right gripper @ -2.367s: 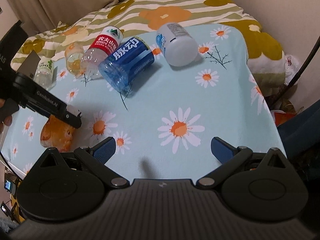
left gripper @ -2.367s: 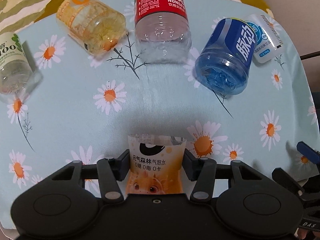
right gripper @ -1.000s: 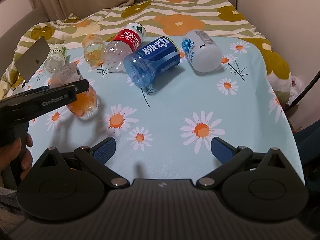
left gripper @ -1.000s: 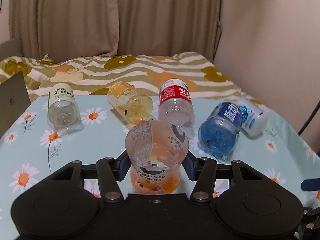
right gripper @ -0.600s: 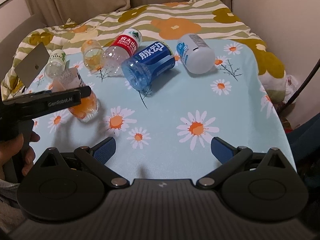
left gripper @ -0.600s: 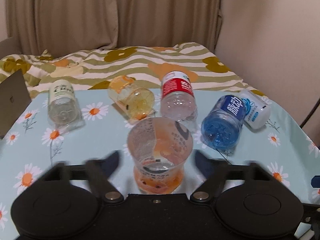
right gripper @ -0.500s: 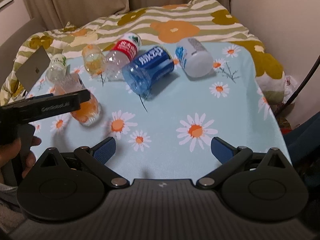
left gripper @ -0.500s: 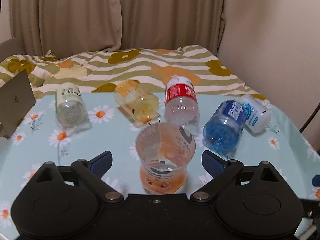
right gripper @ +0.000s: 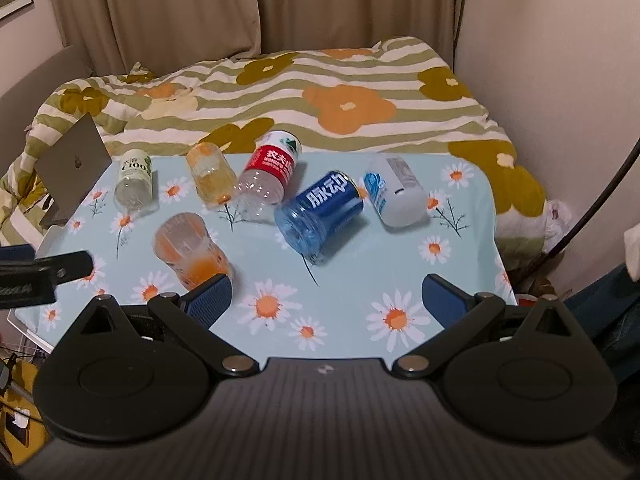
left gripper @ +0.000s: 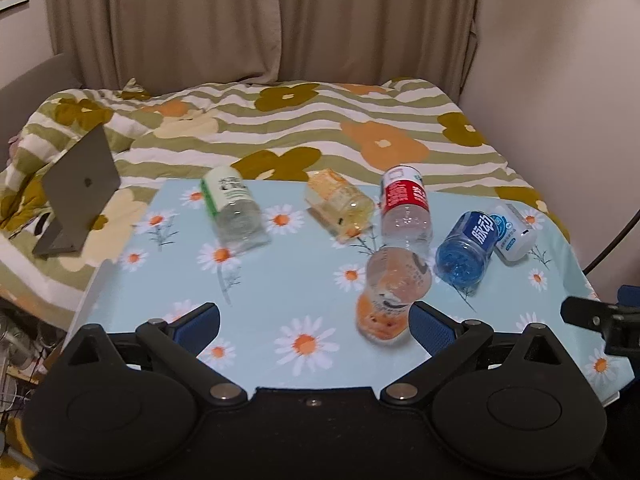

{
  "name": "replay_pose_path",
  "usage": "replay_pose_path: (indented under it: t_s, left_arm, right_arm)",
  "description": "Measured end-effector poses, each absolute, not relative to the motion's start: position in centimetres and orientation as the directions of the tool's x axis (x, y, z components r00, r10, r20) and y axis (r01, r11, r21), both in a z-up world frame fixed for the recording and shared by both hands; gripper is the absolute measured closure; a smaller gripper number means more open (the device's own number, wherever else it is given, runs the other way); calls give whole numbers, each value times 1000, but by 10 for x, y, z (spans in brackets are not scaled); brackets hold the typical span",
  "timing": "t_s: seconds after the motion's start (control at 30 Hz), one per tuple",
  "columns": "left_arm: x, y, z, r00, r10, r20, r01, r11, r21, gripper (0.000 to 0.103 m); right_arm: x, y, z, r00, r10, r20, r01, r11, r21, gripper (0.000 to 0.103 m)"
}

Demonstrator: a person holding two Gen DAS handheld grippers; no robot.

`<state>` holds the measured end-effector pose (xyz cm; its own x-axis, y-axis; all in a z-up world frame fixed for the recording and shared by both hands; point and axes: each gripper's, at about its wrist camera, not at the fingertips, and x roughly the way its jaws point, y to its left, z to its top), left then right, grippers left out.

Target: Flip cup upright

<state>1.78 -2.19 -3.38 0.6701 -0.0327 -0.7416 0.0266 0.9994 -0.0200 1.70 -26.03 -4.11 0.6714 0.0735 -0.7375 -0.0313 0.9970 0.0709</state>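
The orange-labelled clear cup (left gripper: 390, 292) stands upright, mouth up, on the daisy tablecloth; it also shows in the right wrist view (right gripper: 188, 250). My left gripper (left gripper: 316, 322) is open and empty, drawn back and to the left of the cup, whose base sits just beyond my right fingertip (left gripper: 426, 326). My right gripper (right gripper: 328, 294) is open and empty over the near part of the table. The left gripper's tip shows at the left edge of the right wrist view (right gripper: 44, 272).
Several cut bottle cups lie on their sides along the back of the table (left gripper: 256, 304): green-labelled (left gripper: 234, 212), yellow (left gripper: 340, 208), red (left gripper: 404, 208), blue (left gripper: 466, 252), white (left gripper: 514, 232). A laptop (left gripper: 78, 196) stands on the striped bedding at left. A wall is at right.
My left gripper stood the cup upright, opened and let it go, then pulled back and up to the left. The right gripper stayed open and lifted a little.
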Motion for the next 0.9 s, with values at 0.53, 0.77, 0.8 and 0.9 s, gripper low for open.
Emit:
replay_pose_path:
  t_s: [0.53, 0.77, 0.8, 0.9]
  left_arm:
    - [4, -2, -13, 694, -54, -718, 53, 998, -23, 1]
    - [3, 1, -13, 702, -51, -710, 59, 998, -13, 1]
    - [3, 3, -13, 703, -50, -710, 59, 998, -12, 1]
    - [2, 5, -13, 705, -50, -708, 60, 998, -11, 1]
  right_arm:
    - [5, -226, -26, 687, 11, -726, -7, 1000, 8, 0]
    - [2, -223, -25, 687, 1, -726, 6, 1000, 6, 0]
    - [2, -223, -25, 688, 1, -726, 6, 1000, 7, 0]
    - [2, -222, -25, 688, 1, -726, 7, 1000, 8, 0]
